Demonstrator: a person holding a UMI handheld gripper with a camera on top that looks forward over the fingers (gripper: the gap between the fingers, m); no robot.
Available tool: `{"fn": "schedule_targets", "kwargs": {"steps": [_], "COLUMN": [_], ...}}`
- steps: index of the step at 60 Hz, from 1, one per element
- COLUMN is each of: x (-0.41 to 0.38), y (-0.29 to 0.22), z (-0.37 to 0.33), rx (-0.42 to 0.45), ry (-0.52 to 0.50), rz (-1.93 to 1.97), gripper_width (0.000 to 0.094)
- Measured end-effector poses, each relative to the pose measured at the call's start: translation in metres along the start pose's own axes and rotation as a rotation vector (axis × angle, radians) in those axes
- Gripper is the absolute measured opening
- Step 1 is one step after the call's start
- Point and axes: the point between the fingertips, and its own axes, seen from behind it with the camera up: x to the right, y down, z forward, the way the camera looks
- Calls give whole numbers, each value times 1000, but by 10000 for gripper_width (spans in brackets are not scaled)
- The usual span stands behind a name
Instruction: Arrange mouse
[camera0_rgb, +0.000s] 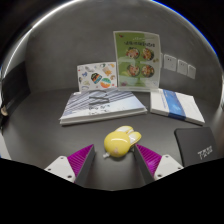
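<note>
A yellow, toy-shaped mouse (120, 143) lies on the dark grey table (40, 135), just ahead of my fingers and reaching a little way between their tips. My gripper (113, 158) is open, with its magenta pads (80, 158) spread wide on either side and a gap between each pad and the mouse. The mouse rests on the table on its own.
A striped book (98, 105) lies flat beyond the mouse. A white and blue book (177, 104) lies to its right. Two picture cards (137, 60) lean against the back wall. A black pad (198, 142) lies at the right.
</note>
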Motion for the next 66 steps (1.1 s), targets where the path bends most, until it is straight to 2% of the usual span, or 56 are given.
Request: {"fn": "schedule_targets", "kwargs": {"steps": [6,10,11,13,16,24,29,34,39,43,48,51,54,61,66], "x": [-3,-1,-1,-1,-9,-13,-19,-29,-20,17,97,157,208,294,322], "y": [-14,-19,-20,-21,-22,-23,-22,-42,-84,-115,-131,-124,-97,-13,42], "z": [19,27,28,30,31,32,26,1,-47,-90,-131,-152,-157,-141,-118], "rx": [-7,-12,-11,-10,-9,-17,-13,52,172,268,347,353,330,193,100], "ry": [30,60,67,73,45,24,-4,-62,-90,-60,41,107,147,135,117], "rz": [23,43,48,49,31,23,2,-27,-49,-89,-122,-110,-87,0,22], "gripper_width": [838,777,795,745,543,433,422,422,420,420,419,418,416,417,417]}}
